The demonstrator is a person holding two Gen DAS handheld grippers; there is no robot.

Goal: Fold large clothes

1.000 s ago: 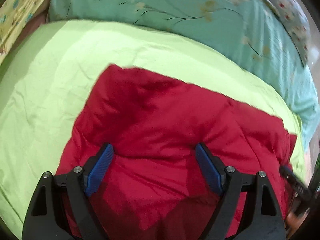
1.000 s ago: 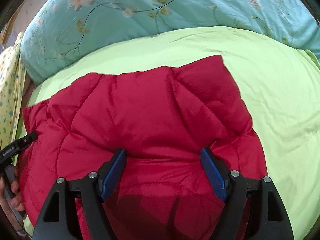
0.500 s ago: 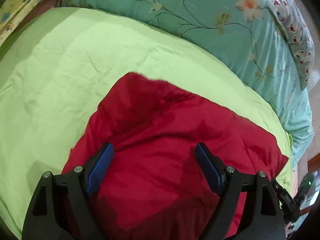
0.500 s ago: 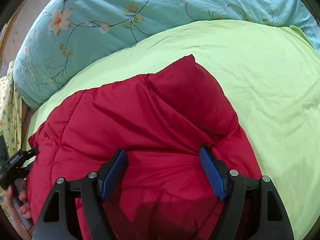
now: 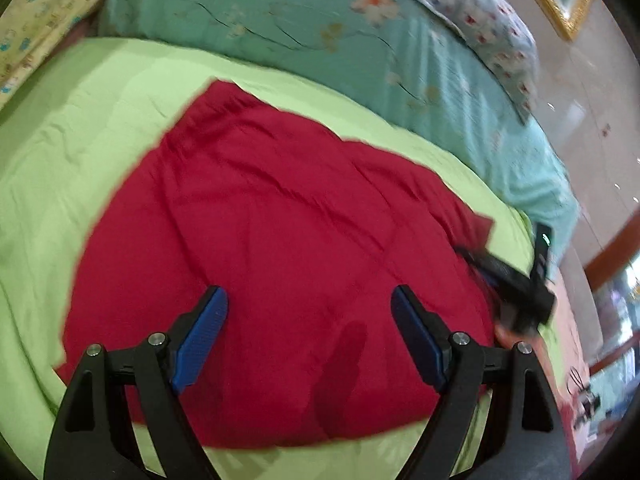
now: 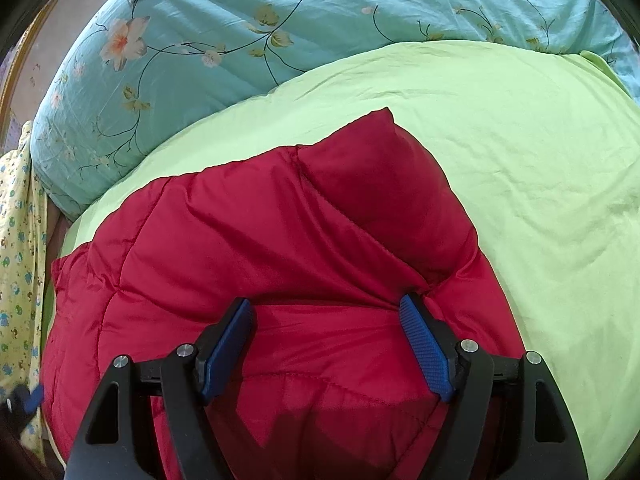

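A red quilted puffy garment (image 5: 280, 240) lies folded on the lime green sheet (image 5: 80, 128). My left gripper (image 5: 308, 292) hangs open above the garment's near half, with nothing between its blue pads. The garment's near edge shows below its fingers. My right gripper (image 6: 326, 302) is open too, low over the red garment (image 6: 280, 240), whose padding bulges up between the fingers. The right fingertip (image 6: 412, 308) sits at a crease in the cloth. In the left wrist view the right gripper (image 5: 516, 280) shows blurred at the garment's right edge.
A teal floral quilt (image 6: 280, 20) is bunched along the far side of the bed. Yellow patterned fabric (image 6: 16, 260) lies at the left. A patterned pillow (image 5: 480, 20) sits at the far right, with floor beyond the bed's right edge.
My left gripper has drawn back and risen from the garment, so its near edge and more of the sheet now show. The right gripper has hardly moved. Both stay open.
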